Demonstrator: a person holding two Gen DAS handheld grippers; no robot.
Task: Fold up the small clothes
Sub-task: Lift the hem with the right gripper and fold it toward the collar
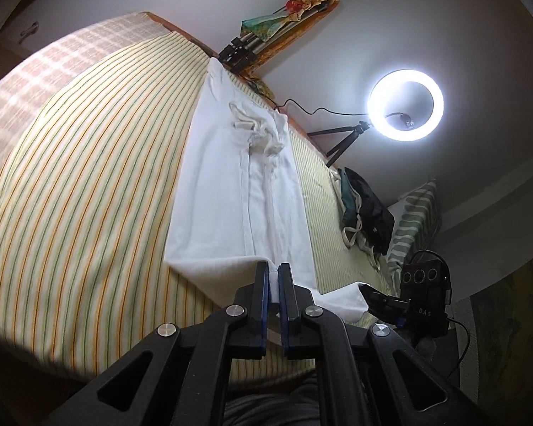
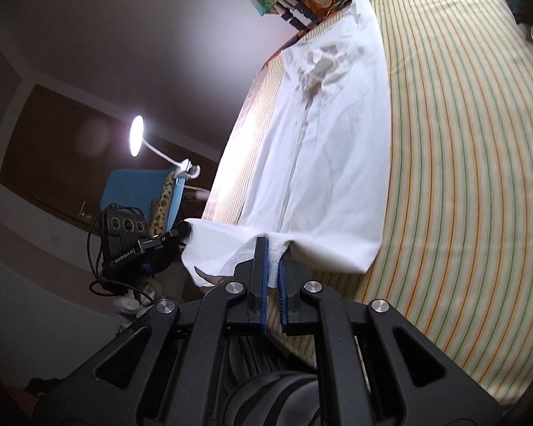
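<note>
We are pinching the near hem of the white garment (image 1: 238, 184) with the left gripper (image 1: 274, 284) and right gripper (image 2: 274, 261), jaws nearly closed on cloth. It is lying toward twelve o'clock across the striped bed (image 1: 89, 177); soft, light, likely to sag, best held at corners.

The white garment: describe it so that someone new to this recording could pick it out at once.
Start from the striped bedsheet that fills most of both views. Lying lengthwise on it is the white garment, flat, with a drawstring bunched at its far end. Unlike the dark clothes pile beside the pillow, it is plain white, and the left gripper and right gripper each pinch its near hem.
</note>
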